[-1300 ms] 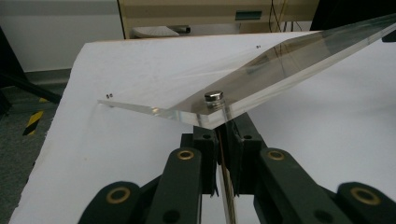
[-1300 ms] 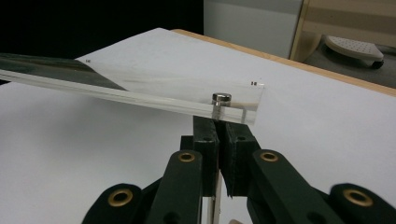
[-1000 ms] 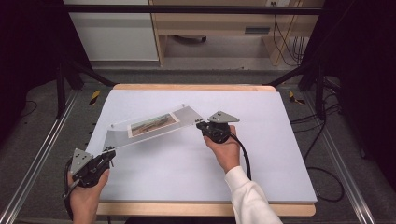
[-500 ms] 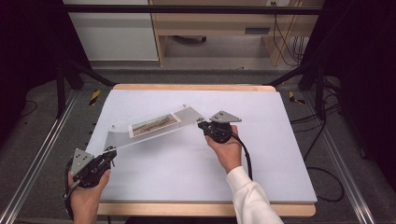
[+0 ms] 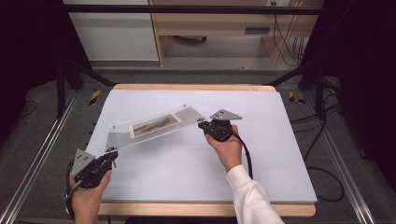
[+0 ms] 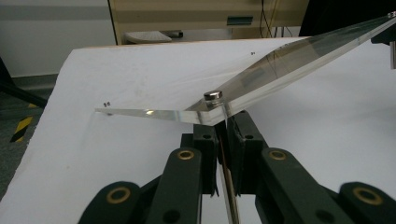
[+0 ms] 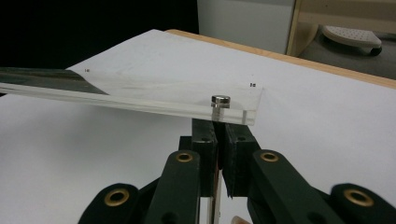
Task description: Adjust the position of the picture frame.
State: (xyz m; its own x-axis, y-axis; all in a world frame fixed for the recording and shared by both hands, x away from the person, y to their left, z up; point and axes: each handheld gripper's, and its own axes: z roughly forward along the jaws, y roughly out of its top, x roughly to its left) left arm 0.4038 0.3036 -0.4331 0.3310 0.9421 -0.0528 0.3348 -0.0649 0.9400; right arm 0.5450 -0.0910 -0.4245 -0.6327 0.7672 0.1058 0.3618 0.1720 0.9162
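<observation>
Holding clear acrylic photo frame (image 5: 154, 125) aloft, one corner per tool.

Left tool (image 5: 111, 156) clenched on the frame's near-left corner, beside a silver standoff screw (image 6: 213, 96); right tool (image 5: 201, 125) clenched on the opposite corner, under its own screw (image 7: 220, 100). Frame spans between the tools, tilted, lifted clear of the white worktop (image 5: 280, 154). Judged: pickup done; carrying and setting down remain.

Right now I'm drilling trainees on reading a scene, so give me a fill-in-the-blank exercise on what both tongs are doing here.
1. The left tongs and right tongs each grip one ____ of the clear acrylic frame.
2. The frame is held ____ the white table mat.
3. A metal ____ sits at the corner above the right tongs.
4. Both tongs are ____ on it.

Missing: corner; above; screw; shut
</observation>
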